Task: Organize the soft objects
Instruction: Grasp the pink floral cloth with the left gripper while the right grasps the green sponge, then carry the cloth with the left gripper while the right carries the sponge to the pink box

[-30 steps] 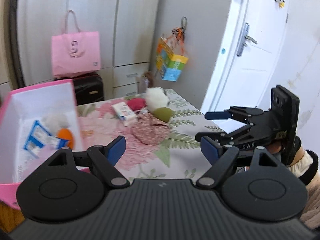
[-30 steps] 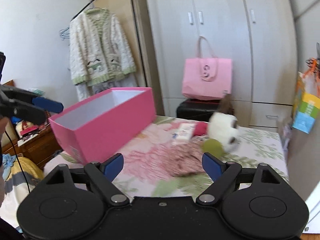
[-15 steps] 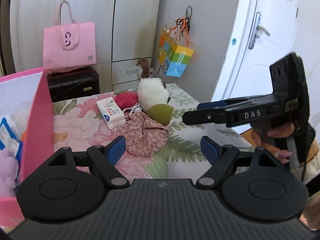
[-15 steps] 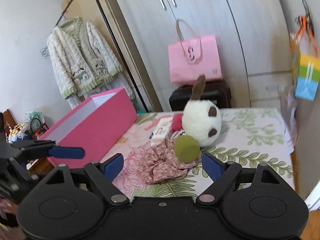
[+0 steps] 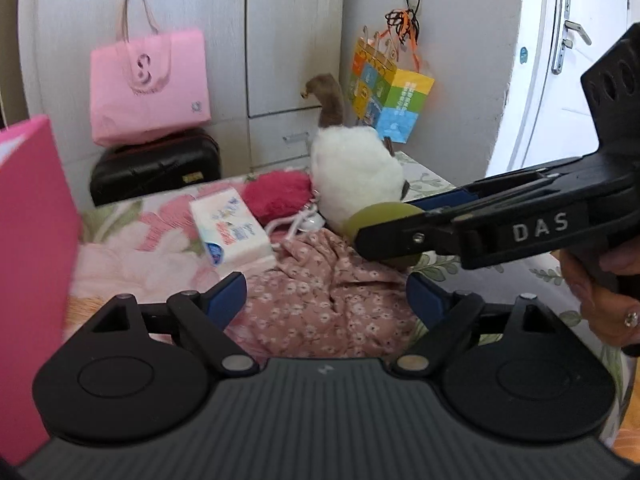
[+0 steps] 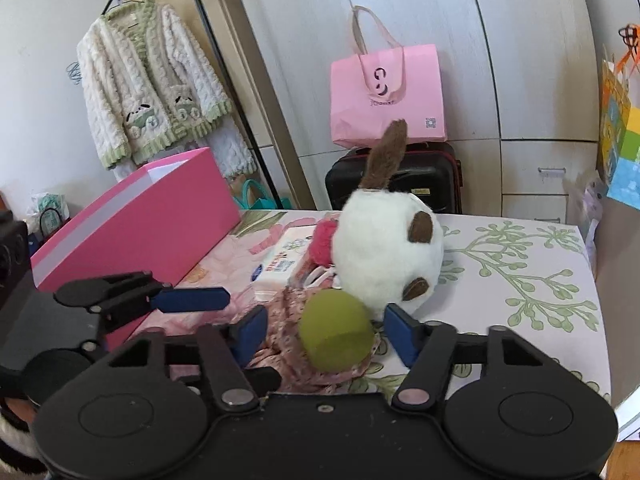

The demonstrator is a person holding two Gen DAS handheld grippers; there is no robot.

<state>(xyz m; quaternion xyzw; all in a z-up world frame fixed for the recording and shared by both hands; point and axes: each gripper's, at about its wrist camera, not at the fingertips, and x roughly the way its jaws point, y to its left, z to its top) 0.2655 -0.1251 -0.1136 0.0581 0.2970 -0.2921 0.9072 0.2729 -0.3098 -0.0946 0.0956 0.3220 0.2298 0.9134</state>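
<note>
Olive-green round sponge puff [image 6: 335, 331] (beside the white plush toy [image 6: 386, 257]) sits between the closing, not-yet-gripping right gripper [image 6: 324, 330]; next, squeeze and lift.

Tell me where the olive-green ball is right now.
In the right wrist view the olive-green ball sits low and central on the floral cloth, just in front of the white plush toy, between the closing jaws of the right gripper.

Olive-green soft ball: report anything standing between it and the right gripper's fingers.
Nothing visible does. The olive-green soft ball lies on the pink floral cloth, already between the closing fingers of the right gripper; the white plush toy sits just behind it.
</note>
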